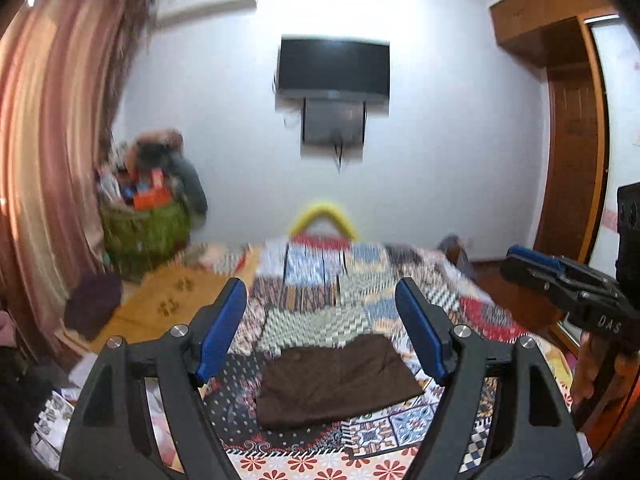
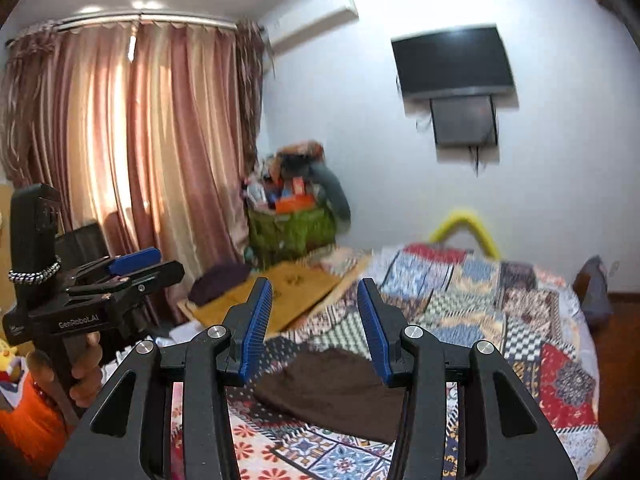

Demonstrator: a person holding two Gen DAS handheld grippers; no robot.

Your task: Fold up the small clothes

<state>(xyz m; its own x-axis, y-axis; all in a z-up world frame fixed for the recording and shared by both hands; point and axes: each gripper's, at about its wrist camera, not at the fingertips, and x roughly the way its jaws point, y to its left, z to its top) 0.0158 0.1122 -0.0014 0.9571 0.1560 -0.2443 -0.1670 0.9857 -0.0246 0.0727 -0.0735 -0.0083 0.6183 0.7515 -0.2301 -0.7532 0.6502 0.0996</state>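
A brown garment [image 1: 336, 380] lies folded into a flat rectangle on the patchwork bedspread [image 1: 320, 280]; the right wrist view shows the same garment [image 2: 332, 392] low in the middle. My left gripper [image 1: 320, 286] hangs above and in front of it, held nearly level, jaws wide open and empty. My right gripper [image 2: 314, 286] is also raised over the garment, open with a narrower gap and nothing between its blue pads. Each gripper shows side-on in the other's view: the right gripper [image 1: 520, 258] at the right edge, the left gripper [image 2: 160, 264] at the left, held by a hand [image 2: 86, 376].
A dark purple folded cloth [image 1: 94, 304] lies on a yellow-brown mat [image 1: 172, 300] at the left of the bed. A green basket [image 1: 146, 236] full of things stands by the curtain [image 1: 48, 160]. A television [image 1: 334, 66] hangs on the far wall, and a wooden wardrobe [image 1: 568, 160] stands at the right.
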